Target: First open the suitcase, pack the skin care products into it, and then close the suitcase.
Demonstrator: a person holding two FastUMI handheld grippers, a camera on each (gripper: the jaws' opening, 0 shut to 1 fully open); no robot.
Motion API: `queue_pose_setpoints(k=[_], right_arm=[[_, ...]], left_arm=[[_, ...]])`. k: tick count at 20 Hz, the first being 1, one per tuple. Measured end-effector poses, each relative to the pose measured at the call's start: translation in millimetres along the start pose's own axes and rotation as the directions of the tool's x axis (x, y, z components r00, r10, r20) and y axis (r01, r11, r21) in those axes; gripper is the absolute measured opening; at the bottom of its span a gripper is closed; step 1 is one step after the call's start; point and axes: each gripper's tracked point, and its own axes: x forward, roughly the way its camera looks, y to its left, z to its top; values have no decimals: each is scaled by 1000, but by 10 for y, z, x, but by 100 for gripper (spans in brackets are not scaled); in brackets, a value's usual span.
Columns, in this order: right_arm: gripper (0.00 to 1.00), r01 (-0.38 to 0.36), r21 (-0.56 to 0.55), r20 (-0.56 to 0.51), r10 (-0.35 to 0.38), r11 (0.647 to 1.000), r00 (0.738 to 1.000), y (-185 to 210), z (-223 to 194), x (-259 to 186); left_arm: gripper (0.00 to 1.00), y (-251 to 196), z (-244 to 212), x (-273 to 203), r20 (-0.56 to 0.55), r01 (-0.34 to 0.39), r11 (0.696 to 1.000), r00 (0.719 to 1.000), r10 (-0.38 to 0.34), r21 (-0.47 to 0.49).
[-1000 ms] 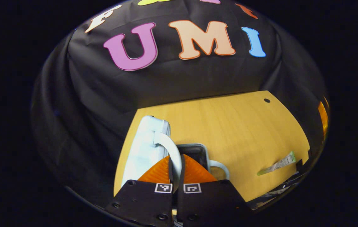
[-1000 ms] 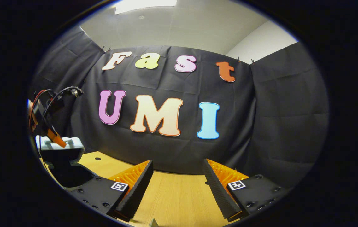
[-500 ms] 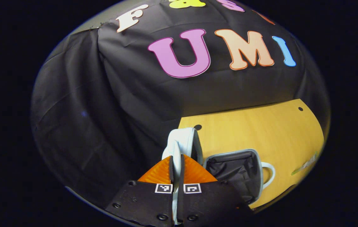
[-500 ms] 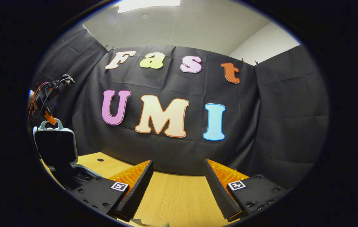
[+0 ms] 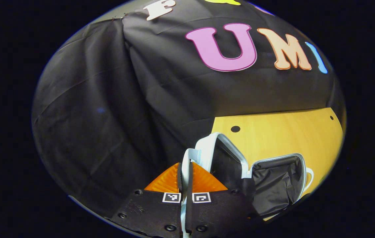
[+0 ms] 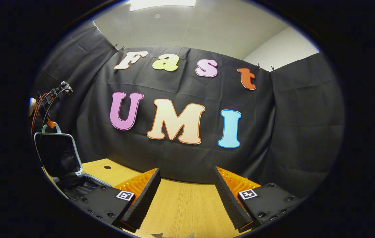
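- The left gripper [image 5: 184, 172] pinched the pale handle [image 5: 185, 158] of the suitcase lid [image 5: 221, 155], which stood raised over the open case [image 5: 278, 181] on the wooden table [image 5: 273, 132].
- Should that thin handle have slipped from the closed fingers, the lid might have dropped shut, or fallen back and tugged the case.
- The right gripper [image 6: 185, 188] hung over the table, fingers spread and empty.
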Motion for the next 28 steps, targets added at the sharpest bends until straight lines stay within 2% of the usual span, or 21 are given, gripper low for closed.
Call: queue_pose_setpoints(k=[7,13,15,17,18,20,21,24,25,27,28], right_arm=[[98,45,5,-39,-45,999,998,183,-81,-81],[98,53,-31,-55,-55,998,997,316,-95,-146],[100,54,-33,-64,-56,998,996,338,-99,-159],[98,54,-30,-74,-56,998,996,362,-109,-162],[98,54,-32,-77,-56,998,995,371,-117,-166],[98,53,-34,-80,-55,998,995,372,-122,-168],[98,51,-32,-83,-53,998,995,368,-124,-169],[98,43,-14,-84,-44,999,995,337,-124,-170],[98,37,-4,-83,-38,999,996,312,-115,-165],[99,29,21,-72,-27,999,997,212,-91,-162],[100,27,36,-62,-25,999,998,131,-75,-158]], left_arm=[[0,4,-137,104,-58,-6,999,998,4,-32],[0,-5,-183,107,-99,4,996,995,-13,-89],[1,2,-217,127,-108,-13,995,994,3,-99],[7,28,-250,132,-144,-55,993,989,41,-101],[14,35,-221,148,-137,-69,992,989,54,-107],[23,-139,-151,147,-132,-20,985,991,-2,-171],[31,-219,-123,129,-128,-12,983,992,-12,-184],[89,-348,106,-16,-33,5,982,999,-12,-190],[95,-425,248,-100,9,11,980,1000,-9,-199],[94,-600,663,-437,129,27,975,992,2,-223],[95,-663,903,-643,210,21,972,977,30,-235]])
